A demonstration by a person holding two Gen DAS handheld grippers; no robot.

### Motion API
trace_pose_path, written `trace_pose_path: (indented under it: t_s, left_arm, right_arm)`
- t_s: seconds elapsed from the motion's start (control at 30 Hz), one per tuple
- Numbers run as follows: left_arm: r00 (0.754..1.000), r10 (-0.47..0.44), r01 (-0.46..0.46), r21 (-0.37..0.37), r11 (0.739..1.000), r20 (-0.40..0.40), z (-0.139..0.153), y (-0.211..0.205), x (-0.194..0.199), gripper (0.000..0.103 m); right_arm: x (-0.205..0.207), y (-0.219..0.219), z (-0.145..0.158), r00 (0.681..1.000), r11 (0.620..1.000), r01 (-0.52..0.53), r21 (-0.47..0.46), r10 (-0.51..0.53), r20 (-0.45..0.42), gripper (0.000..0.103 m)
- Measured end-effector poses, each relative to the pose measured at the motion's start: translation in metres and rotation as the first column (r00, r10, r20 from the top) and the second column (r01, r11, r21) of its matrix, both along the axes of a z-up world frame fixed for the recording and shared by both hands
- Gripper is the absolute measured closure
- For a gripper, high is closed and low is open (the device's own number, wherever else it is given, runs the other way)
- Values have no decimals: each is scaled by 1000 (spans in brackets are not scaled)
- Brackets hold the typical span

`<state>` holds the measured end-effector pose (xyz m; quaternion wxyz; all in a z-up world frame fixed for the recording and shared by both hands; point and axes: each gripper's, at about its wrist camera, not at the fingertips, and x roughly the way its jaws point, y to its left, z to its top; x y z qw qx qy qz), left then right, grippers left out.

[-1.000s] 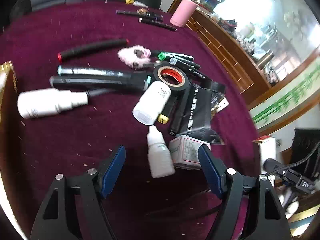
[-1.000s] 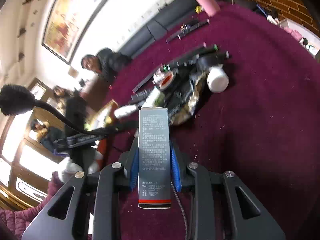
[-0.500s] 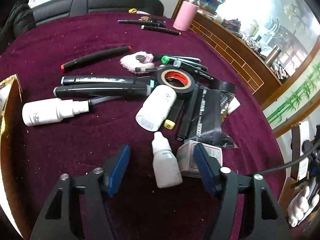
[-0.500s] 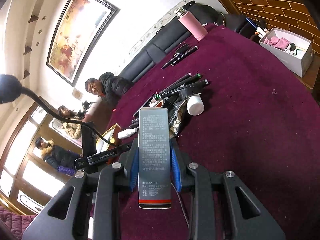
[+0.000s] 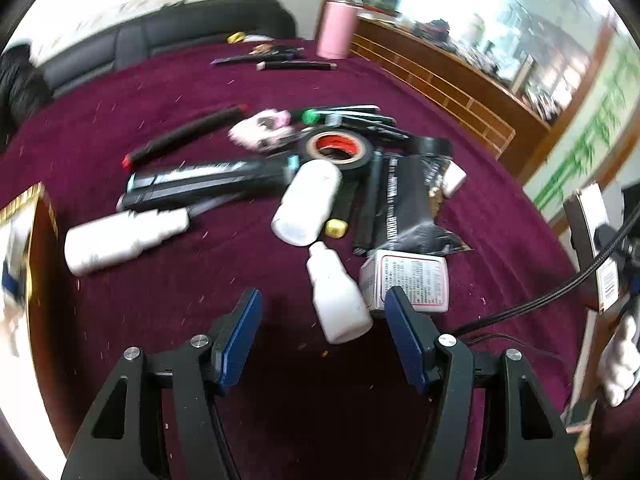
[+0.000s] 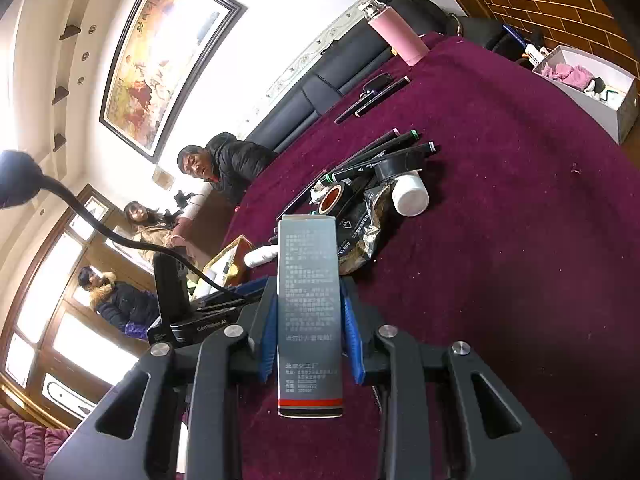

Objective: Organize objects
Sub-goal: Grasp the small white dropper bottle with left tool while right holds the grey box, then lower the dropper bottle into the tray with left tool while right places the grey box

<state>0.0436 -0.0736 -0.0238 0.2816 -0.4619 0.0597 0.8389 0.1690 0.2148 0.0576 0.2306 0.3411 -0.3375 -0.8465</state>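
Dark sofa under a framed painting, beside bright windows.

A matt, napped maroon cloth table cover is seen beneath a smooth white plastic dropper bottle, a glossy black roll of tape and a crinkled foil pouch; a printed grey cardboard carton is clamped between blue pads.

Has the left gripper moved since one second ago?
Yes. The left gripper now sits lower and farther back from the small dropper bottle.
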Motion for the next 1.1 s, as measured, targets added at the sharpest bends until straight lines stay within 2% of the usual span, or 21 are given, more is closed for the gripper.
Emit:
trace_pose_path:
  t_s: [0.07, 0.13, 0.17, 0.2, 0.27, 0.33, 0.37, 0.4, 0.5, 0.57, 0.63, 0.73, 0.77, 0.83, 0.9, 1.0, 1.03, 1.07, 1.1]
  left_arm:
    - [999, -46, 46, -6, 999, 12, 1, 12, -2, 45]
    - [990, -123, 123, 15, 992, 72, -1, 26, -6, 45]
    - [988, -132, 131, 14, 991, 78, -1, 30, -6, 46]
    - [989, -126, 126, 14, 992, 82, 1, 29, -7, 46]
    - [991, -99, 93, 63, 994, 93, 2, 20, -10, 46]
    - [992, -50, 29, 180, 983, 118, 3, 0, -15, 46]
    - [991, -20, -14, 244, 970, 134, 4, -12, -18, 46]
    - [989, 25, -63, 269, 961, 145, 4, -23, -22, 46]
    - [988, 107, -125, 168, 978, 111, 0, -31, -24, 47]
    - [987, 101, -120, 157, 980, 123, -4, -28, -24, 47]
    - [990, 106, -113, 73, 991, 90, -6, -15, -22, 45]
    - [995, 89, -87, -26, 996, 47, -12, 6, -16, 45]
    - [997, 78, -78, -76, 994, 4, -13, 15, -11, 47]
    - [1000, 21, -23, -156, 988, -18, -16, 33, -2, 49]
    - [999, 7, -16, -193, 981, -46, -20, 41, 4, 53]
    - [999, 24, -30, -155, 987, -39, -18, 37, 4, 61]
    - [999, 33, -38, -142, 989, -37, -17, 33, 3, 74]
    - [999, 34, -38, -131, 991, -31, -16, 31, 2, 81]
    - [999, 39, -40, -111, 993, -15, -15, 26, 1, 81]
  right_arm:
    - [0, 1, -1, 1000, 1000, 2, -6, -2, 3, 76]
    - [0, 3, -2, 1000, 1000, 3, -21, -3, 3, 76]
    - [1, 5, -1, 1000, 1000, 7, -25, -7, 0, 76]
    - [1, 6, -1, 1000, 1000, 12, -29, -12, -2, 76]
    - [3, 8, 1, 1000, 999, 16, -31, -16, -8, 76]
    - [3, 7, 2, 1000, 1000, 12, -28, -12, -11, 76]
    - [2, 6, 2, 1000, 1000, 7, -27, -7, -10, 76]
    - [2, 5, 2, 1000, 1000, 4, -25, -4, -9, 76]
    - [-2, 0, -2, 1000, 999, -10, -31, 10, -3, 76]
    - [-4, -2, -4, 1000, 999, -15, -29, 15, 1, 76]
    - [-5, -4, -6, 1000, 999, -16, -30, 16, 8, 76]
    - [-4, -4, -6, 1000, 999, -17, -30, 17, 9, 76]
    - [-3, -4, -5, 1000, 1000, -16, -26, 17, 7, 76]
    - [-2, -3, -4, 1000, 1000, -15, -26, 15, 6, 76]
    - [-3, -2, -4, 1000, 1000, -13, -22, 13, 8, 76]
    - [-5, -7, -5, 1000, 1000, -20, -8, 20, 19, 76]
    - [-6, -10, -6, 999, 1000, -25, 4, 24, 25, 76]
    - [-6, -12, -6, 999, 999, -29, 13, 29, 30, 76]
    - [-7, -16, -7, 999, 999, -37, 20, 36, 35, 76]
